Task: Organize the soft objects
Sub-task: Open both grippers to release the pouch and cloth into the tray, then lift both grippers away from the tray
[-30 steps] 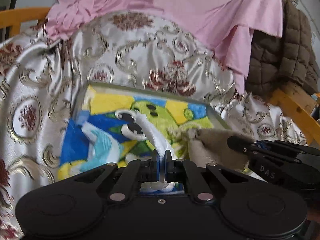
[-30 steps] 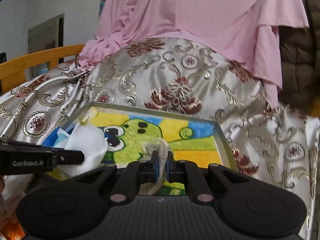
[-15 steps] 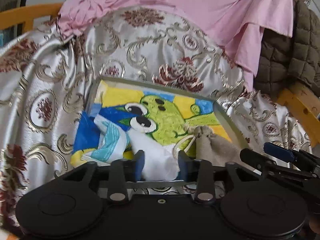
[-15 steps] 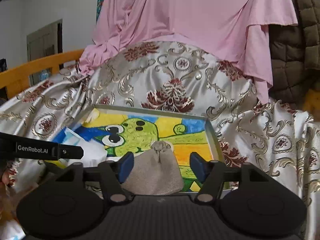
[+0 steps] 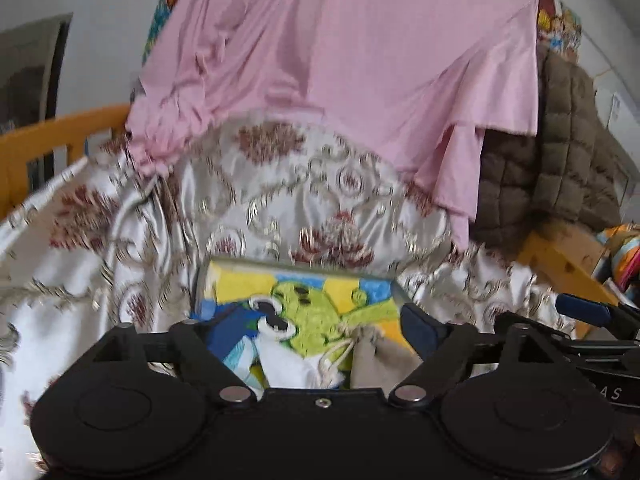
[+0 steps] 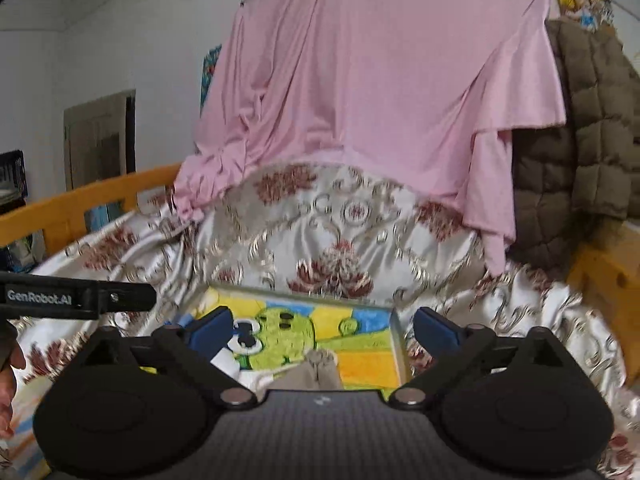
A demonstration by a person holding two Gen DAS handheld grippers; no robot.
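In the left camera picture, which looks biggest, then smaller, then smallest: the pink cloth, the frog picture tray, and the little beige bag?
1. pink cloth, by far the biggest.
2. frog picture tray.
3. beige bag, smallest, though the left gripper hides part of it.

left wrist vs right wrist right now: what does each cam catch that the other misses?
Left wrist only: the blue folded cloth, the pouch's drawstring, the right claw at the edge. Right wrist only: the left claw's GenRobot.AI arm, a hand, a doorway. Both: the cartoon-print tray, white pouch, beige pouch, pink sheet.
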